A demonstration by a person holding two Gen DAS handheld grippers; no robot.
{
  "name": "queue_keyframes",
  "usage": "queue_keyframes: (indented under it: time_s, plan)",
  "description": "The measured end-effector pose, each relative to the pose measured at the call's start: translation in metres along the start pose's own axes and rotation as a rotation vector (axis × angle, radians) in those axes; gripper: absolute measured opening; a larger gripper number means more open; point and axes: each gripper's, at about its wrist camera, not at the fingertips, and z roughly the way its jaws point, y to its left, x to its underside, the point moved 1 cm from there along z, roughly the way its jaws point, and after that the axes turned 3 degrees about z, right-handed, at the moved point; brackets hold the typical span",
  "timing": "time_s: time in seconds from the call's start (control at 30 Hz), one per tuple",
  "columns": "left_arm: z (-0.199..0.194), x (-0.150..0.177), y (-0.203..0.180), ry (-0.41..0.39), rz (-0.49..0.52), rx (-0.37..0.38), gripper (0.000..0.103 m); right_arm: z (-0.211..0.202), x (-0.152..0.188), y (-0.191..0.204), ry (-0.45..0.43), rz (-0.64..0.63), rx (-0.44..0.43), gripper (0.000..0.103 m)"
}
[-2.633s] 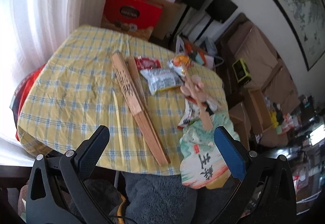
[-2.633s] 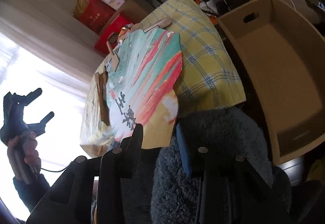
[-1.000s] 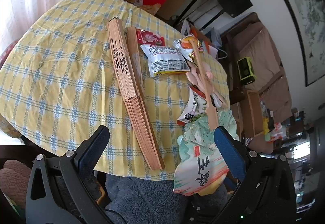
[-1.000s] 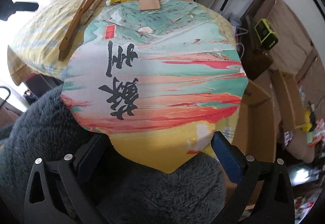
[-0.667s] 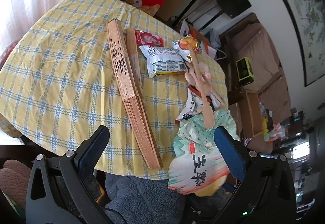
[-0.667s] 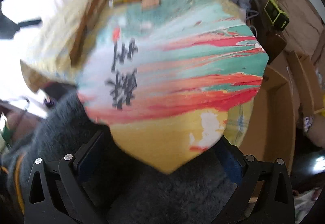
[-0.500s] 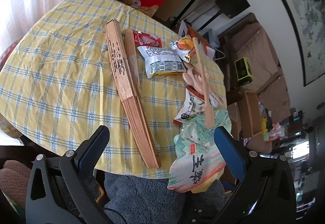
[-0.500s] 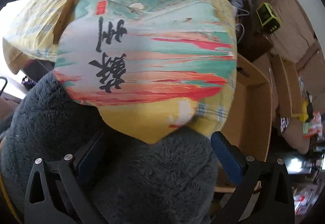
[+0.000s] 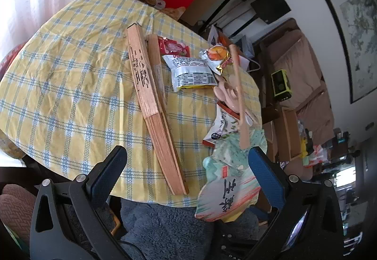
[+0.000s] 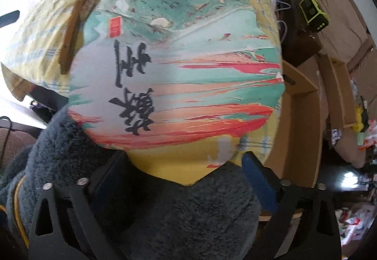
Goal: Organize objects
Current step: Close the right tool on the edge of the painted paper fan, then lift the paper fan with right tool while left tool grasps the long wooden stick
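Left view: left gripper point(image 9: 187, 166) hovers, fingers apart and empty, over the counter point(image 9: 70, 85); the paddle fan point(image 9: 229, 179) has slid nearer, overhanging the near-right edge beside the folding fan point(image 9: 153, 106). Right view: right gripper point(image 10: 183, 179) has its fingers closing around the paddle fan's near edge, not yet pinching. Judged: pickup starting.

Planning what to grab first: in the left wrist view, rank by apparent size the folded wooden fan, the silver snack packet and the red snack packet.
1. Folded wooden fan, by far the longest.
2. Silver snack packet.
3. Red snack packet, partly covered and farthest away, so its true size is unsure.
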Motion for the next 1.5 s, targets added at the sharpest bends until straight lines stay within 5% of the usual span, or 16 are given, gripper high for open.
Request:
queue_keyframes:
  time_s: [0.27, 0.63, 0.77, 0.9, 1.13, 1.27, 1.5]
  plan:
    - [-0.001, 0.000, -0.001, -0.001, -0.010, 0.007, 0.103, -0.004, 0.007, 0.001, -0.024, 0.008, -0.065, 0.066]
    - [0.038, -0.033, -0.052, 0.009, 0.078, 0.003, 0.103, 0.003, 0.029, -0.012, -0.107, 0.036, -0.070, 0.075]
    - [0.074, -0.058, -0.080, 0.017, 0.147, -0.053, 0.103, 0.001, 0.027, -0.012, -0.134, 0.042, -0.087, 0.075]
    - [0.111, -0.075, -0.089, 0.023, 0.113, -0.145, 0.103, 0.001, 0.029, -0.014, -0.149, 0.052, -0.106, 0.076]
    - [0.133, -0.080, -0.095, 0.064, 0.078, -0.077, 0.101, 0.003, 0.028, -0.022, -0.166, 0.058, -0.132, 0.076]
    - [0.140, -0.084, -0.107, 0.089, 0.181, -0.205, 0.045, 0.002, 0.029, -0.022, -0.170, 0.062, -0.140, 0.076]
    - [0.127, -0.093, -0.100, 0.041, 0.101, -0.139, 0.041, 0.002, 0.031, -0.022, -0.176, 0.064, -0.147, 0.078]
